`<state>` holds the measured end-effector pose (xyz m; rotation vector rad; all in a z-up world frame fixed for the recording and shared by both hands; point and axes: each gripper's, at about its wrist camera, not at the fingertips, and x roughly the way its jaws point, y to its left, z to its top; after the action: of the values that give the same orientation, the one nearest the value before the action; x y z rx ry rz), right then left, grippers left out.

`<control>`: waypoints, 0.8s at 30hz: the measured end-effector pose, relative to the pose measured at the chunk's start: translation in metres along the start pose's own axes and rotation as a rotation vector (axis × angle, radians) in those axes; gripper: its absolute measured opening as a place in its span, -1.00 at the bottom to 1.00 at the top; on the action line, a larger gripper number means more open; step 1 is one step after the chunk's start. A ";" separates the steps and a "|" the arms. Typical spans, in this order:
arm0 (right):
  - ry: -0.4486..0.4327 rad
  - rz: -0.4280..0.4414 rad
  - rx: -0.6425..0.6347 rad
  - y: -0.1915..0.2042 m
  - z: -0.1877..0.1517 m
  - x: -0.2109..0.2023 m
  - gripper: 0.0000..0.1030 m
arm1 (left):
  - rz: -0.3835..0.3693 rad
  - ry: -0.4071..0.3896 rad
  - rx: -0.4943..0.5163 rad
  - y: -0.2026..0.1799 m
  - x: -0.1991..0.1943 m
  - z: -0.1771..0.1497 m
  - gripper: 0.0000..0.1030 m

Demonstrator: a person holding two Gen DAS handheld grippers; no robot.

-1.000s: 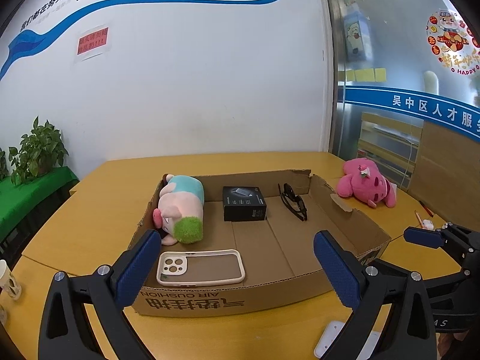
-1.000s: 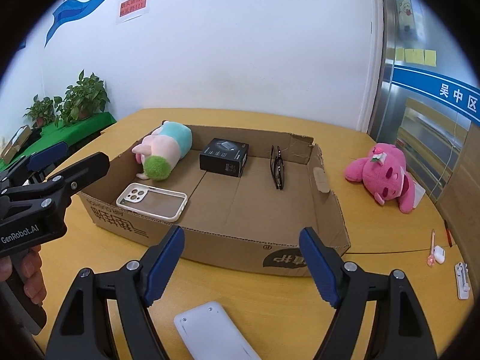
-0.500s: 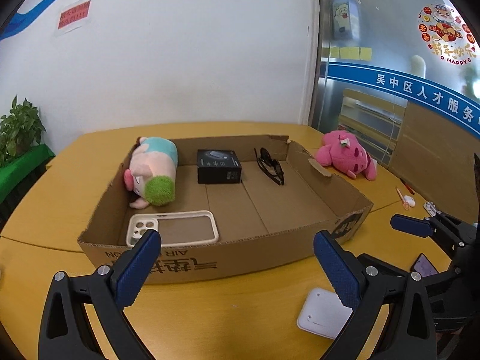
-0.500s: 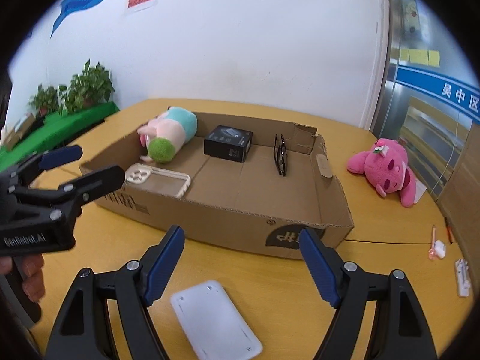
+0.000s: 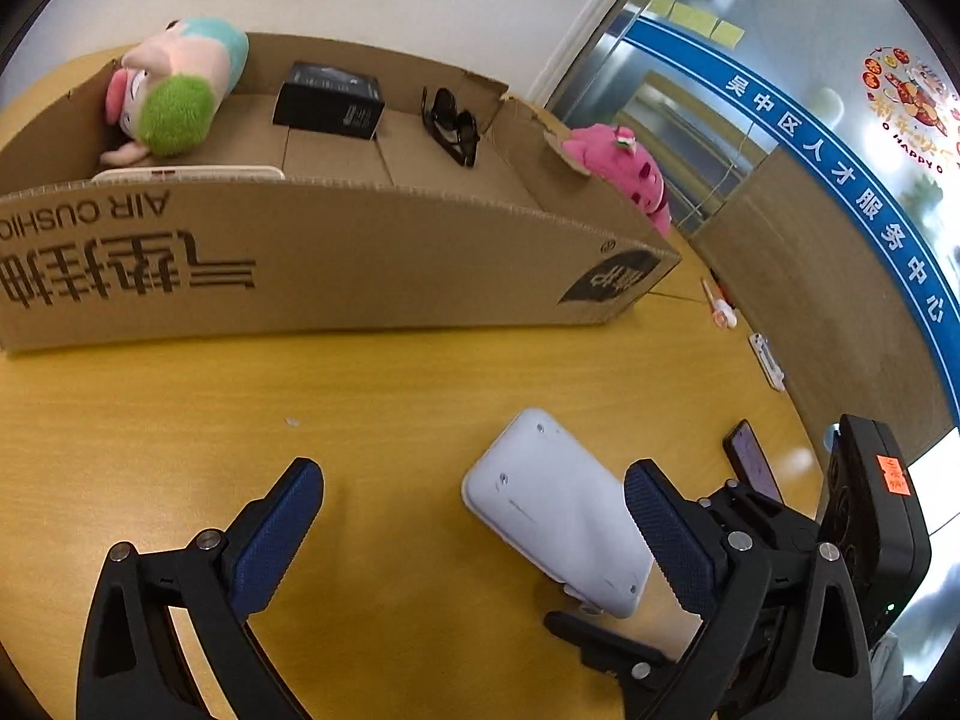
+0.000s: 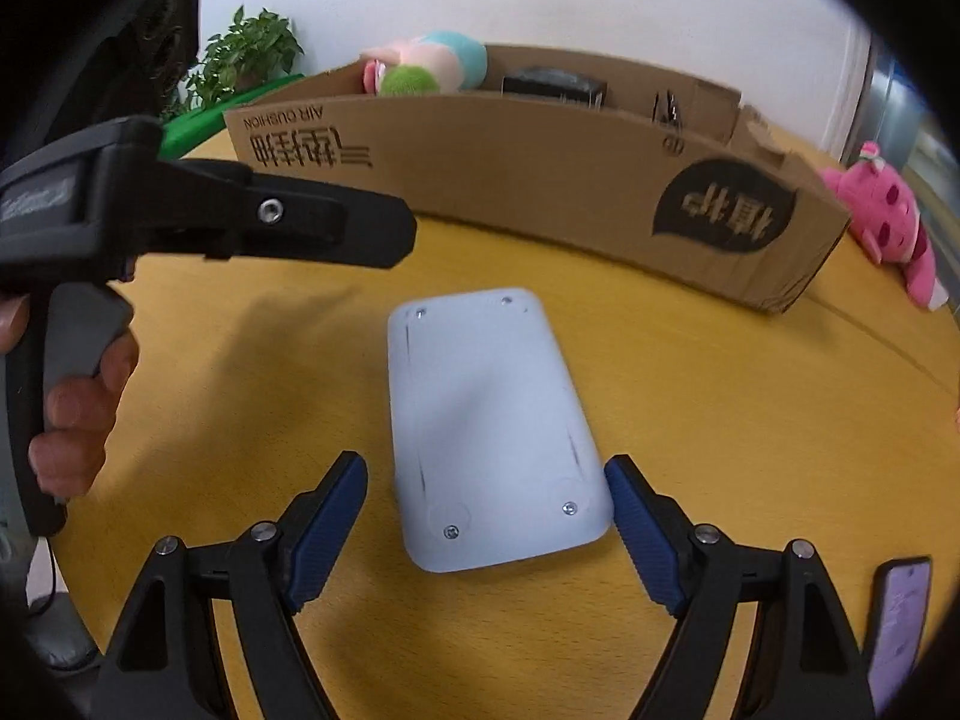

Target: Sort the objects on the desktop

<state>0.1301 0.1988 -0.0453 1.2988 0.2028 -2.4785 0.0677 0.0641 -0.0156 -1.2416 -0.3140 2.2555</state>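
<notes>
Cardboard box (image 5: 336, 264) front wall reads "AIR CUSHION", upside down, above large Chinese characters; a black speech-bubble logo sits at its right end. Blue wall band (image 5: 840, 180) carries white Chinese characters; a window sticker (image 5: 906, 90) reads "HAPPY".

Inside the box: plush toy with green tuft (image 5: 174, 90), black box (image 5: 329, 99), sunglasses (image 5: 453, 126), phone case edge (image 5: 192, 173). Pink plush (image 5: 630, 177) lies outside, right of the box.

White flat device (image 6: 492, 426) lies face down on the yellow table (image 6: 750, 450), in front of the box. Right gripper (image 6: 486, 534) is low, fingers wide apart either side of its near end, not touching. Left gripper (image 5: 474, 534) hangs open over bare table, device just beside its right finger. Smartphone (image 5: 753, 461) lies right.
</notes>
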 end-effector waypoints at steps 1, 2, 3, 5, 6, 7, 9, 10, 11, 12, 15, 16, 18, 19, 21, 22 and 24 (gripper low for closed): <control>0.008 0.010 0.006 0.002 -0.001 0.003 0.56 | 0.004 0.007 -0.005 0.000 0.001 -0.001 0.95; 0.006 0.024 -0.001 0.006 -0.002 0.003 0.55 | 0.005 0.015 -0.012 0.001 0.003 -0.002 0.94; -0.003 0.025 -0.016 0.009 -0.003 0.002 0.54 | 0.002 0.030 -0.024 0.003 0.006 -0.003 0.90; -0.002 0.000 -0.019 0.013 -0.002 0.003 0.54 | -0.012 0.058 -0.045 0.007 0.013 -0.004 0.74; -0.002 -0.012 -0.013 0.013 -0.003 0.005 0.53 | -0.028 0.076 -0.056 0.008 0.018 -0.006 0.62; -0.008 -0.028 -0.006 0.013 -0.002 0.005 0.52 | -0.032 0.064 -0.050 0.007 0.017 -0.006 0.62; -0.018 -0.035 -0.011 0.016 -0.001 0.005 0.28 | -0.052 0.078 -0.043 0.003 0.021 -0.007 0.55; -0.019 -0.037 -0.012 0.017 0.000 0.005 0.28 | -0.073 0.086 -0.046 0.002 0.022 -0.008 0.39; -0.017 -0.033 -0.008 0.018 0.001 0.005 0.27 | -0.098 0.097 -0.052 0.000 0.025 -0.009 0.25; -0.018 -0.037 -0.006 0.019 0.001 0.006 0.27 | -0.096 0.099 -0.048 -0.002 0.027 -0.010 0.15; -0.022 -0.060 0.015 0.024 0.001 0.006 0.26 | -0.030 0.076 -0.003 -0.008 0.029 -0.013 -0.03; -0.024 -0.065 0.023 0.024 0.000 0.006 0.26 | -0.040 0.072 -0.022 -0.005 0.030 -0.014 -0.11; -0.026 -0.071 0.036 0.024 -0.003 0.004 0.26 | -0.059 0.070 -0.051 -0.001 0.031 -0.015 -0.17; -0.026 -0.075 0.041 0.026 -0.003 0.003 0.26 | -0.059 0.067 -0.049 -0.002 0.031 -0.016 -0.19; -0.030 -0.077 0.054 0.026 -0.005 0.002 0.26 | -0.044 0.052 -0.023 -0.007 0.030 -0.015 -0.23; -0.033 -0.074 0.066 0.025 -0.006 0.001 0.25 | -0.038 0.044 -0.011 -0.010 0.028 -0.014 -0.24; -0.043 -0.075 0.079 0.024 -0.005 -0.002 0.25 | -0.028 0.029 0.009 -0.016 0.022 -0.008 -0.25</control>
<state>0.1436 0.1779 -0.0457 1.2900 0.1469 -2.5993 0.0703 0.0896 -0.0288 -1.2560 -0.3076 2.2114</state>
